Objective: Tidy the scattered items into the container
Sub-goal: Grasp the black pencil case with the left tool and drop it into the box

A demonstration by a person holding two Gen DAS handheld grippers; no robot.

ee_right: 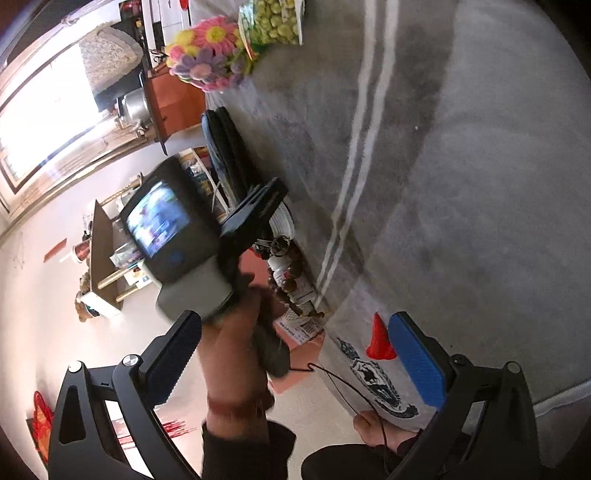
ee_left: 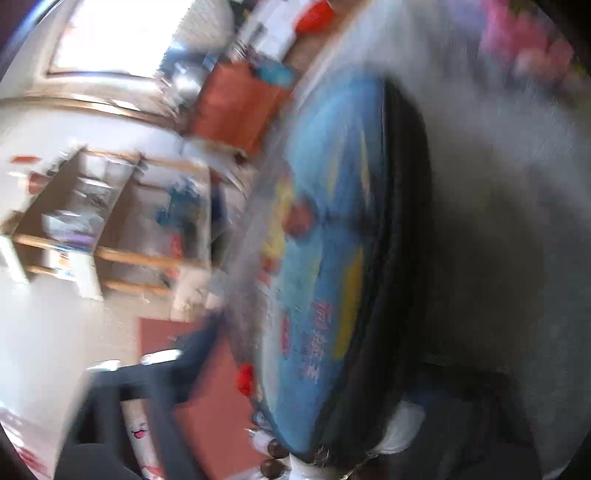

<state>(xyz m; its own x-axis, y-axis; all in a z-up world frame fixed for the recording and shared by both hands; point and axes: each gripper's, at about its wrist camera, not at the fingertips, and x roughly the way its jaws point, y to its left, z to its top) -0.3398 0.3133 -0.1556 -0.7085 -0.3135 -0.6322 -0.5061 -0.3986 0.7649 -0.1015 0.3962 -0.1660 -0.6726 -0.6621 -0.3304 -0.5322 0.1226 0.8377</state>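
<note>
In the blurred left wrist view a flat blue printed case with a black zipped rim [ee_left: 332, 258] fills the middle, standing on edge on the grey blanket [ee_left: 498, 184]. Dark fingers [ee_left: 147, 406] show at the lower left; whether they hold anything is unclear. In the right wrist view my right gripper [ee_right: 295, 362] is open and empty, its blue pads [ee_right: 413, 362] wide apart. The left gripper body [ee_right: 177, 236] is held by a hand ahead of it, its finger [ee_right: 258, 210] reaching toward the dark case [ee_right: 225, 147]. A small red cone [ee_right: 380, 338] sits near the right pad.
Brown beads [ee_right: 288, 275], a small white bottle [ee_right: 279, 264] and printed packets [ee_right: 295, 325] lie along the blanket's edge. Knitted flowers [ee_right: 210, 55] and a green snack bag [ee_right: 273, 22] lie further off. A wooden shelf [ee_right: 103, 251] and an orange cabinet [ee_right: 173, 99] stand beyond.
</note>
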